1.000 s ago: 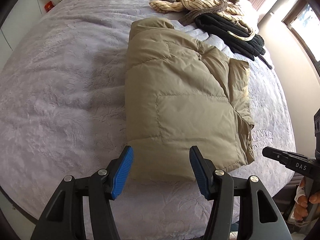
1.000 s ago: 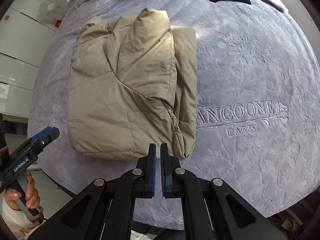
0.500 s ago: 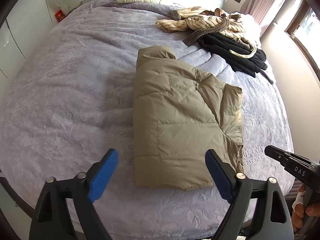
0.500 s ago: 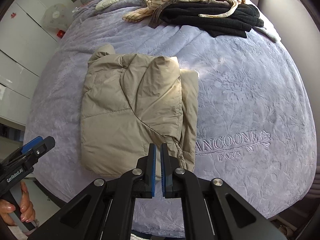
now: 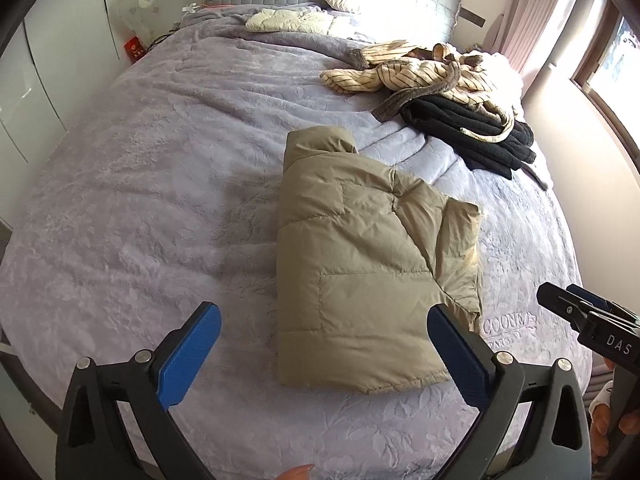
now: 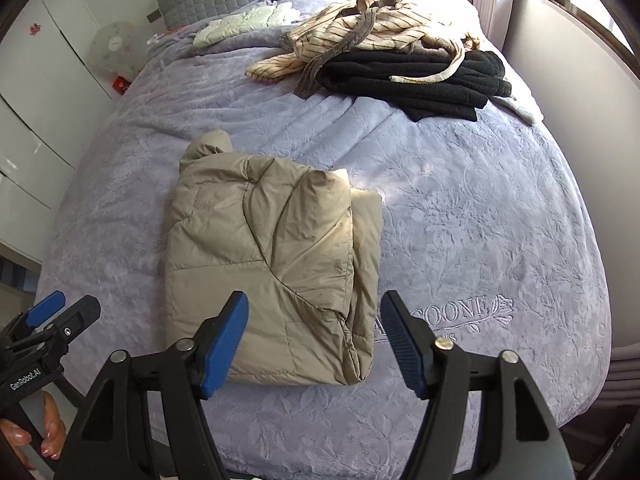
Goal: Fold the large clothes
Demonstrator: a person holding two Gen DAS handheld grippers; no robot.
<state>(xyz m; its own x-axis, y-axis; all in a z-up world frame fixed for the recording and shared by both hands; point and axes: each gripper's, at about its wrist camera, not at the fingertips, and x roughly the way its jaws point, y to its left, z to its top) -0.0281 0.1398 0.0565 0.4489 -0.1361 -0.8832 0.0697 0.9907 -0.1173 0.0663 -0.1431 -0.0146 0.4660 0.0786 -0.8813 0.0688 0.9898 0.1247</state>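
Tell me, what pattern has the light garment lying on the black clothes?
The garment is cream with thin dark stripes, clearest in the right wrist view.

**Open bedspread on both sides of a folded jacket**

A folded tan puffer jacket (image 5: 360, 272) lies near the foot of a lavender bedspread (image 5: 140, 200). Left of it, bare cover runs wide to the far pillows. To its right, a narrower bare strip. Far right, a striped garment (image 6: 360, 36) heaped on black clothes (image 6: 416, 80) blocks that corner.
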